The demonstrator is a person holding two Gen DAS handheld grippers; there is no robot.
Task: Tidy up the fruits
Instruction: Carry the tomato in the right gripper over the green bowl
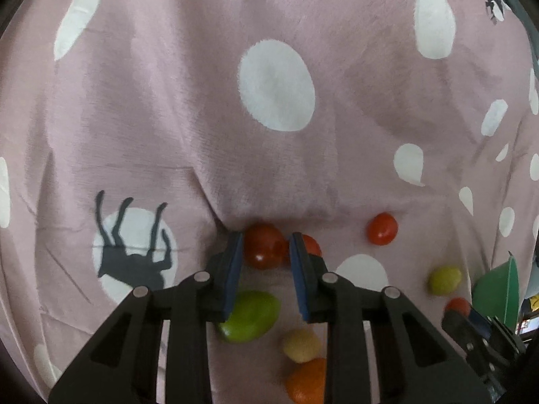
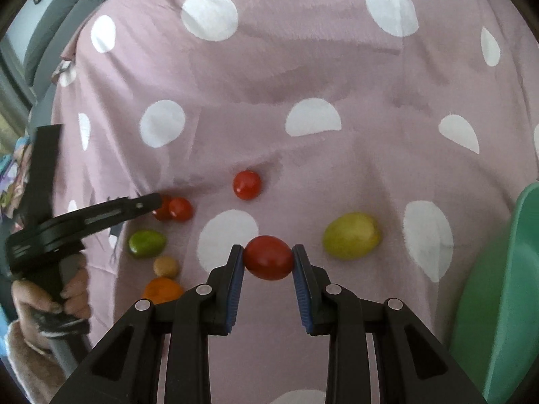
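My work surface is a pink cloth [image 2: 303, 77] with white dots, broad and bare beyond the fruit; a green bowl [image 2: 505, 286] bounds its right edge. My right gripper [image 2: 267, 262] is clamped on a red tomato [image 2: 267, 262]. My left gripper [image 1: 266, 252] is closed on another tomato [image 1: 262, 245]. Only the right view shows the hand [image 2: 72, 289]; only the left view shows the printed animal silhouette [image 1: 134, 252].

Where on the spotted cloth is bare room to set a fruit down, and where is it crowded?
Free: the cloth beyond the lone red tomato, and between the yellow-green fruit and green bowl. Crowded: around the green fruit and orange fruit.
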